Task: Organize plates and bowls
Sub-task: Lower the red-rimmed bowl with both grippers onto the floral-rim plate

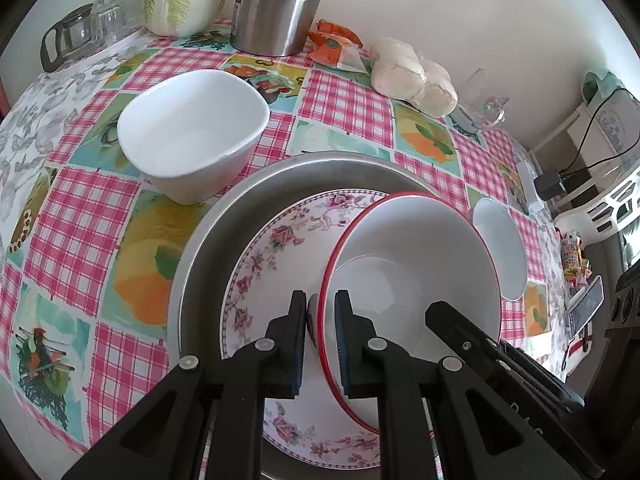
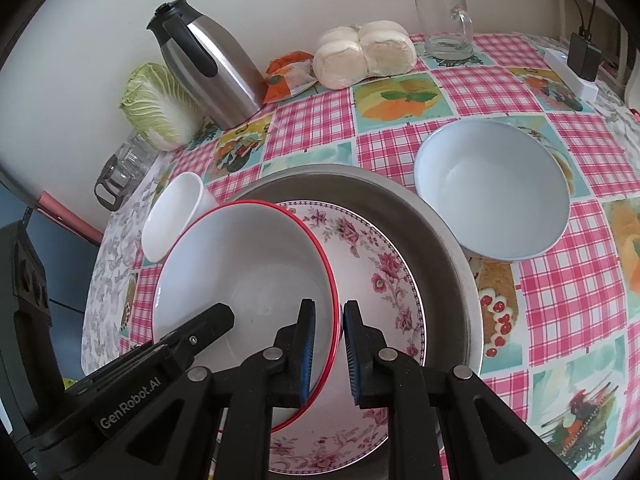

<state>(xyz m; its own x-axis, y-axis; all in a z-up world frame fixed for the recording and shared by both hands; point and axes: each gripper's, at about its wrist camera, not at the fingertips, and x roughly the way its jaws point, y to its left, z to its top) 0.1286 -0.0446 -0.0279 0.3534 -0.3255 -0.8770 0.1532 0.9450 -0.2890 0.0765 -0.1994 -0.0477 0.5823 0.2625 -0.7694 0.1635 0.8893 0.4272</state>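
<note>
Left wrist view: the left gripper (image 1: 320, 308) is clamped on the near-left rim of the red-rimmed bowl (image 1: 416, 248), pads inside and outside the wall. The right gripper (image 2: 329, 320) pinches the opposite rim, so the bowl hangs between both, tilted over the floral plate (image 2: 384, 264) in the metal basin (image 2: 452, 224). Neither hand is nearer; lowering it level looks like the next need. Only the right wrist view shows the pale bowl (image 2: 492, 192) fully; the left shows the square white bowl (image 1: 192, 128).
</note>
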